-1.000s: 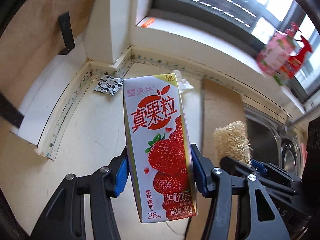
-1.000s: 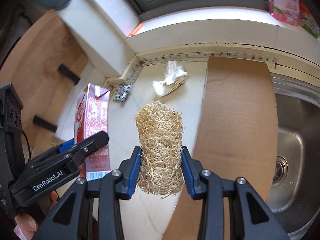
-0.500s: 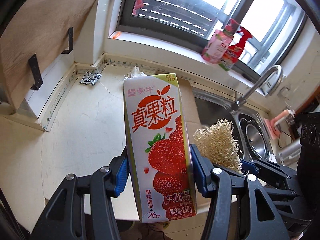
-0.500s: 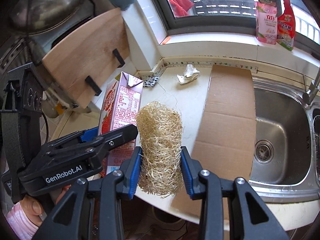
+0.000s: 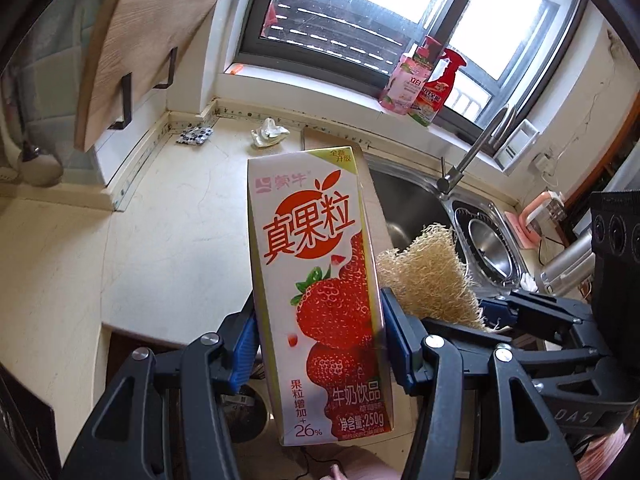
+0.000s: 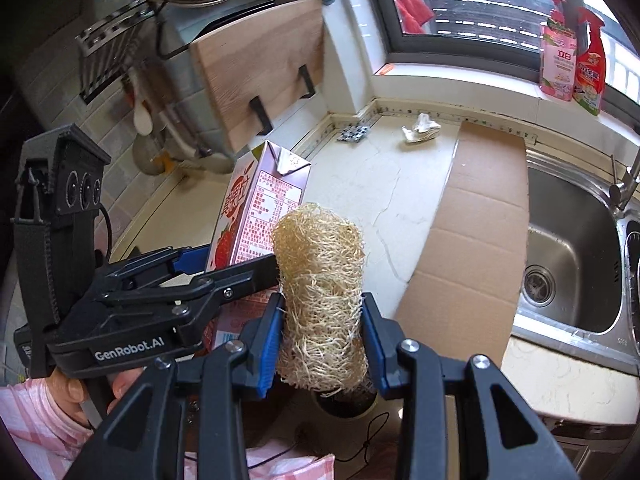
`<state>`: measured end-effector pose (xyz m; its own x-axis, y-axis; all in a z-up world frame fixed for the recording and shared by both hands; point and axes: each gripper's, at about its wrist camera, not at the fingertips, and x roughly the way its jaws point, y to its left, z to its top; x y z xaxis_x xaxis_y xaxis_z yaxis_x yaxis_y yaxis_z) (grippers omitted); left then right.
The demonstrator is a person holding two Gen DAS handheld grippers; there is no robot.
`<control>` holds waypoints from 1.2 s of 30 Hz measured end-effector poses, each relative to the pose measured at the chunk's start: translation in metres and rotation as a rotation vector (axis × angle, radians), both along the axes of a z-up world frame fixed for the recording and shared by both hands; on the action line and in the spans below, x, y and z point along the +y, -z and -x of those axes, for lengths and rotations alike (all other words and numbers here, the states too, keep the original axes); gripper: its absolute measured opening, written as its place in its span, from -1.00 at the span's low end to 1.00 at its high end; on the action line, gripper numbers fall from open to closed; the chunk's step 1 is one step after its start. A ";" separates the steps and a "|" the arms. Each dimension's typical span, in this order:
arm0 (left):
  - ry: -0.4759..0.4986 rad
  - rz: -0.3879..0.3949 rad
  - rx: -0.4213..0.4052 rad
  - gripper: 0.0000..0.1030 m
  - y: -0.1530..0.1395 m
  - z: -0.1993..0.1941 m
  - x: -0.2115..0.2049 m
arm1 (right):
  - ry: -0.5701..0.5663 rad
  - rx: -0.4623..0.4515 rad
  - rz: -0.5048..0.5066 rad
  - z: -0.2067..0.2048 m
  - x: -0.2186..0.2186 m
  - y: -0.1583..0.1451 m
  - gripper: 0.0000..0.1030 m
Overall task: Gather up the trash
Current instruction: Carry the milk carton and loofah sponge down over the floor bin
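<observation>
The left gripper (image 5: 318, 340) is clamped on an upright strawberry milk carton (image 5: 316, 280), held in the air off the tabletop (image 5: 180, 220). Beside it, the right gripper (image 6: 322, 320) squeezes a loofah sponge (image 6: 320, 288). A crumpled tissue (image 5: 269, 136) and a patterned wrapper (image 5: 195, 136), its print too small to read, lie near the back wall beside a cardboard sheet (image 6: 480, 208) and the sink (image 6: 568, 248).

I am reading "真果粒", "牛奶饮品", "250g" and "26%" on my milk carton (image 5: 320, 300); my left gripper (image 6: 256, 268) is showing "GenRobot.AI".
</observation>
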<state>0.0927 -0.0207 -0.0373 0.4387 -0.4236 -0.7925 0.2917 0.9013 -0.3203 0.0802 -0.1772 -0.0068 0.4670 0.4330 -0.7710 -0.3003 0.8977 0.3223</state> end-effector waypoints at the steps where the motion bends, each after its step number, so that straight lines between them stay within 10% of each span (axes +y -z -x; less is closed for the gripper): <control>1: 0.000 -0.007 0.000 0.04 0.001 0.007 0.004 | -0.011 0.001 -0.001 0.006 0.003 0.002 -0.27; 21: -0.109 -0.148 -0.011 0.04 0.089 0.088 0.033 | -0.187 -0.004 0.039 0.057 0.032 0.095 -0.27; 36: -0.226 -0.168 0.145 0.05 0.283 0.107 0.065 | -0.209 0.175 -0.004 0.037 0.052 0.278 -0.27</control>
<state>-0.0145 0.0445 -0.3204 0.3845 -0.1858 -0.9042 0.0405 0.9820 -0.1846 0.0430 -0.1247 -0.2845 0.2271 0.5091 -0.8302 -0.4186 0.8208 0.3888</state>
